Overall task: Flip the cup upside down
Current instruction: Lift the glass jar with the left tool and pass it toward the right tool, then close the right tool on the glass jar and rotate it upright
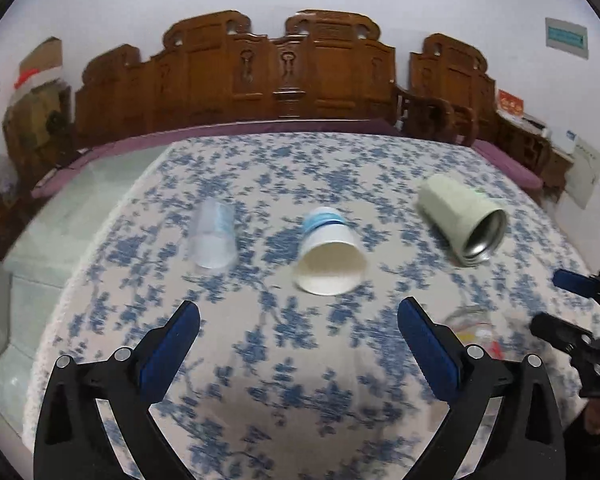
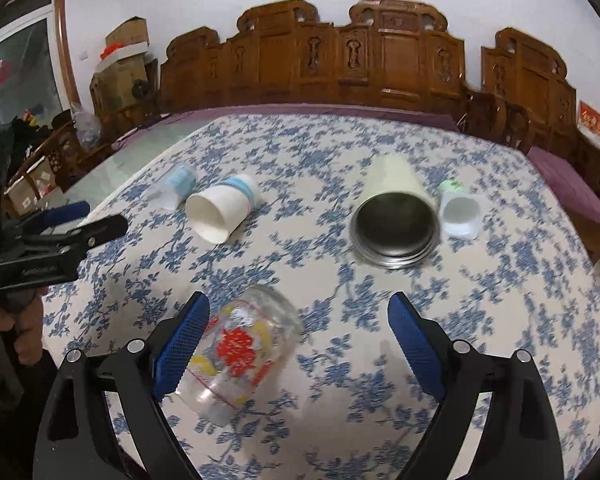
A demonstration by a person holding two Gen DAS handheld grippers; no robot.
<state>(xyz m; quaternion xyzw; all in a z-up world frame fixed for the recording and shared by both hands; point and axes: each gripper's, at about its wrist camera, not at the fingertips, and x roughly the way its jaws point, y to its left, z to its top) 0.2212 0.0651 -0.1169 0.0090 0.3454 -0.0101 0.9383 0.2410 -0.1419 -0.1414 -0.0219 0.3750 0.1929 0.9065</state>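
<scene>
Cups are seen lying on their sides on the floral-clothed surface (image 1: 284, 360): a white paper cup (image 1: 328, 256) at centre, a clear plastic cup (image 1: 214, 236) to its left, a pale metal-lined tumbler (image 1: 460, 220) to its right, and a printed glass cup (image 2: 240, 352) nearest the right claw (image 2: 299, 316). That claw is held low and level, spread wide, its left finger (image 2: 180, 348) beside the glass; contact cannot be judged. The left claw (image 1: 299, 316) is likewise spread wide and empty, aimed at the paper cup, well short of it.
</scene>
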